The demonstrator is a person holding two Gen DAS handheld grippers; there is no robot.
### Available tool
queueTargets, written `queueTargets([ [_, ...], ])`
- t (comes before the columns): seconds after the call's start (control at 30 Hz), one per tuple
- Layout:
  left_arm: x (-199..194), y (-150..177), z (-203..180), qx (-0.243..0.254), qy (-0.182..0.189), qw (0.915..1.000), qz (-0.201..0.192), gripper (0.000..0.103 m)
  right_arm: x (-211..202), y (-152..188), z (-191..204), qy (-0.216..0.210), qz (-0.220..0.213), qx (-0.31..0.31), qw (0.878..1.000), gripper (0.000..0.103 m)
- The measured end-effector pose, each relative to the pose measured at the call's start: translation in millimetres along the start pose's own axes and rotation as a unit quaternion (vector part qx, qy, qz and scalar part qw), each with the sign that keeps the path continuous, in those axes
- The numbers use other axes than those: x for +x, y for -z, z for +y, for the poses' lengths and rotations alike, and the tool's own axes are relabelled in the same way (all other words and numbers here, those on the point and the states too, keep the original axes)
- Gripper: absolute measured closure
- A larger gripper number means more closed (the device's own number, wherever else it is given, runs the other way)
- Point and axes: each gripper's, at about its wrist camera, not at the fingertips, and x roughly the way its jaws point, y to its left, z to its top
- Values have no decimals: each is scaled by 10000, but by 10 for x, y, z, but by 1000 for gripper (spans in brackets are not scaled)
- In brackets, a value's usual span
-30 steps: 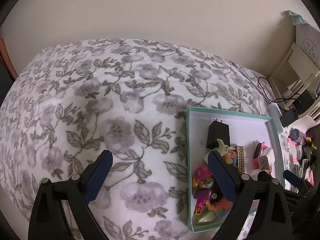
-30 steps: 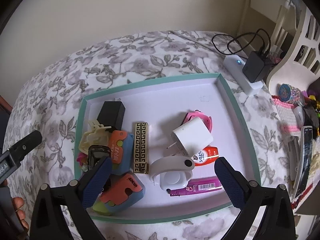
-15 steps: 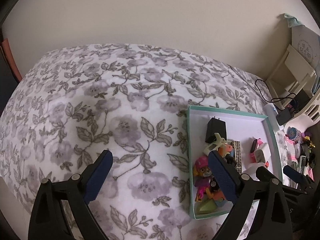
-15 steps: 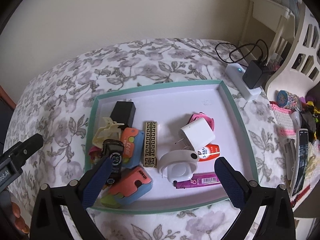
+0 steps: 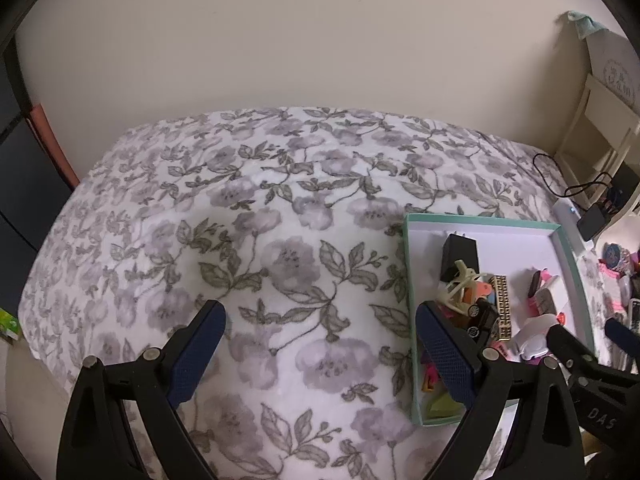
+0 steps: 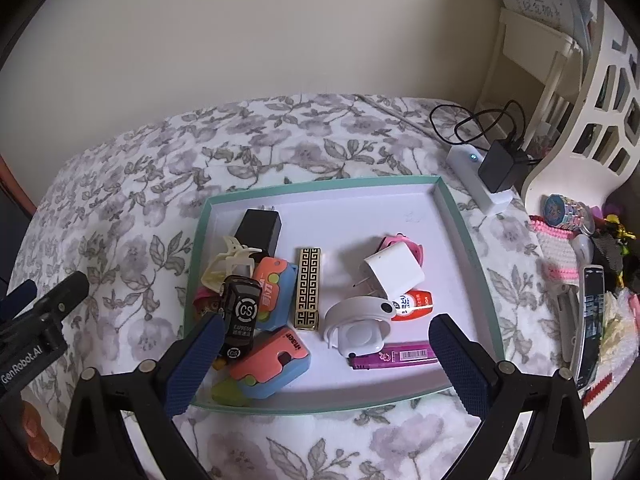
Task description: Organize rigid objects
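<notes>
A shallow teal-rimmed tray (image 6: 454,216) lies on the floral bedspread (image 6: 132,208). In it lie a black charger (image 6: 260,228), a cream hair claw (image 6: 228,260), a black toy car (image 6: 239,316), two orange-and-blue cases (image 6: 272,364), a gold patterned bar (image 6: 308,288), a white plug (image 6: 394,276), a white watch band (image 6: 356,324) and a purple pen (image 6: 394,356). My right gripper (image 6: 326,356) hangs open above the tray's near edge, holding nothing. My left gripper (image 5: 320,344) is open over bare bedspread (image 5: 260,220), left of the tray (image 5: 408,264).
A white power strip (image 6: 480,184) with a black adapter (image 6: 498,168) and cable sits behind the tray's right corner. A white shelf (image 6: 576,120) and cluttered small items (image 6: 588,280) line the right side. The wall rises behind the bed.
Both grippers have pulled back and up, so the tray and bed look smaller and farther. Nothing in the tray has moved. Both stay open.
</notes>
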Motion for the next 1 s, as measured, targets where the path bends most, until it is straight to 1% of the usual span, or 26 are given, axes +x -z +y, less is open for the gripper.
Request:
queueTargets([
  [0.1, -47, 31, 5, 38, -93, 9999, -46, 7, -27, 24, 3, -12, -11, -3, 10000, 0],
  [0.23, -76, 48, 24, 11, -31, 10000, -43, 7, -53, 39, 14, 2, -37, -31, 10000, 0],
  [0.7, -98, 47, 39, -52, -72, 10000, -42, 7, -68, -3, 6, 33, -65, -67, 10000, 0],
  [0.87, -67, 37, 46, -106, 18, 9999, 47, 7, -64, -6, 10, 33, -58, -63, 10000, 0],
  [1.0, -64, 33, 25, -84, -9, 10000, 32, 7, -53, -7, 15, 33, -54, -81, 9999, 0],
])
